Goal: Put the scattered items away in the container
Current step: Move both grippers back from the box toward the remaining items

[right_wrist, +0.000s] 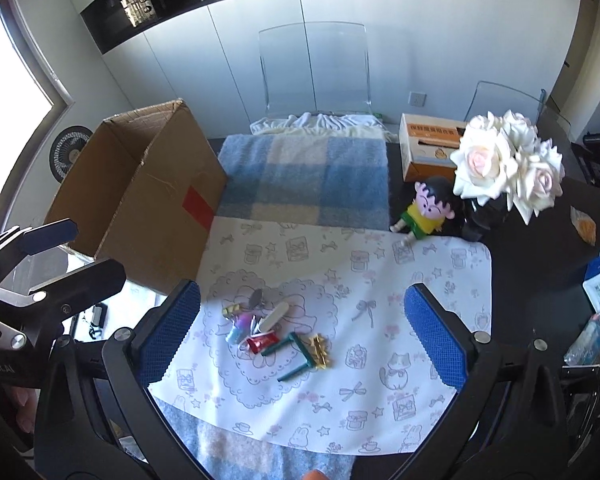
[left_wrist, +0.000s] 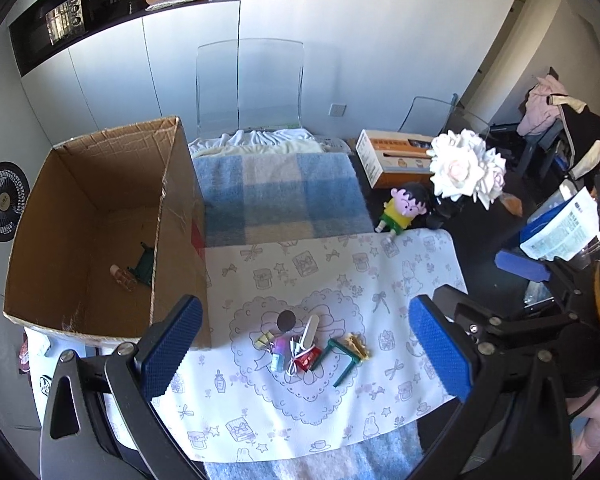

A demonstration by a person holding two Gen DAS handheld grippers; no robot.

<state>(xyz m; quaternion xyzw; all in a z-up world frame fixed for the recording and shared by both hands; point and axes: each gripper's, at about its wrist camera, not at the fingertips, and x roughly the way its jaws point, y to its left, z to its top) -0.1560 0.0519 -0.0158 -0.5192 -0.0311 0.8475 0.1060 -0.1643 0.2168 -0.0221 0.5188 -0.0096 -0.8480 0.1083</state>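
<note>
We hold the left hand-held gripper (left_wrist: 306, 342) and the right hand-held gripper (right_wrist: 302, 334) spread wide and empty above the scattered items (left_wrist: 312, 346) heaped on the patterned cloth (right_wrist: 400, 280); the cardboard box (left_wrist: 100, 216) stands at the cloth's left edge.
</note>
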